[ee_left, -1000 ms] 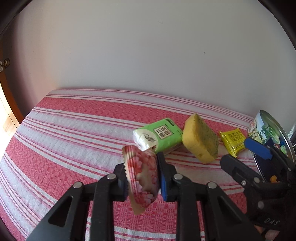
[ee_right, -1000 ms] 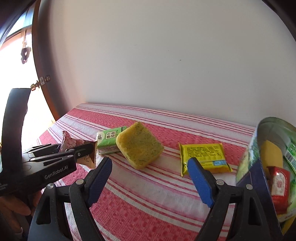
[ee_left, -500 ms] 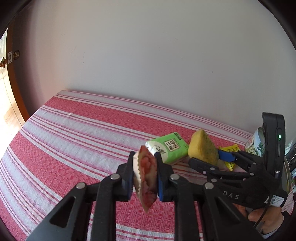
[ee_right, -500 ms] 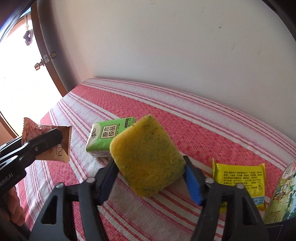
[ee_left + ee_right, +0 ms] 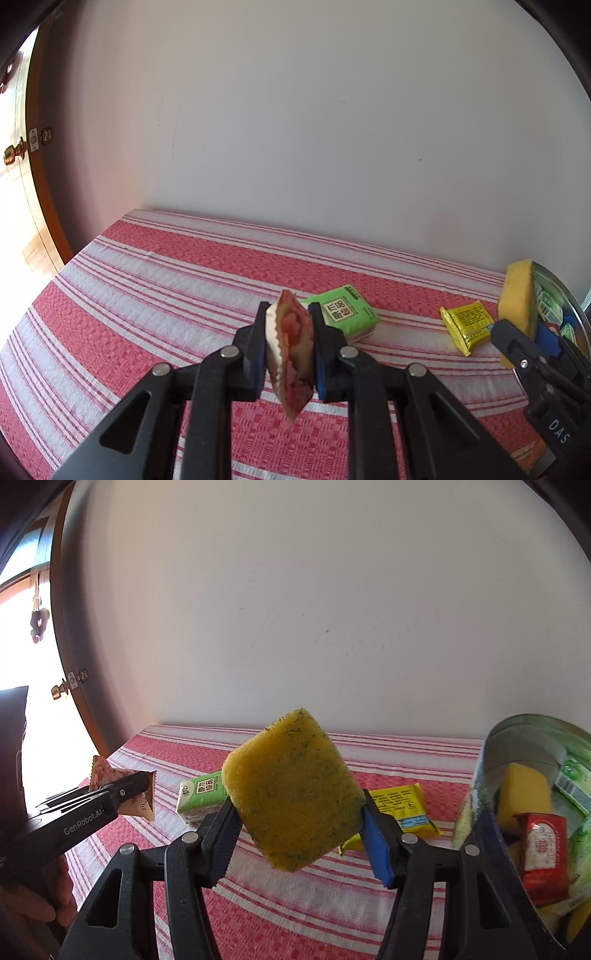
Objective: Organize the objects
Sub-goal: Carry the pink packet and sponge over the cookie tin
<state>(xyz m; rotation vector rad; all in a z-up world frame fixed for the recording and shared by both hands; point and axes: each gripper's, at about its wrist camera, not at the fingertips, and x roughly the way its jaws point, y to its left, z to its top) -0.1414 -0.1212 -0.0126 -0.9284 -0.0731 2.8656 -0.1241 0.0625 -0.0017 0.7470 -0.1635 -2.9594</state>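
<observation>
Above striped cloth (image 5: 295, 904): yellow sponge (image 5: 291, 790), soft, light; squeezed at opposite edges by closing right gripper (image 5: 299, 834).
Left gripper (image 5: 289, 354): clamped on crinkly snack packet (image 5: 290, 350).
Beside tin (image 5: 491, 760): sponge's likely destination.

On the worktop (image 5: 155, 295), the tissue pack (image 5: 345, 312) lay near the middle, with the flat sachet (image 5: 466, 325) to its right. The tin (image 5: 524, 760) stood at the right edge, holding a wrapped snack (image 5: 543, 853) and other packets. Both lay nearer the back wall than the front edge.
</observation>
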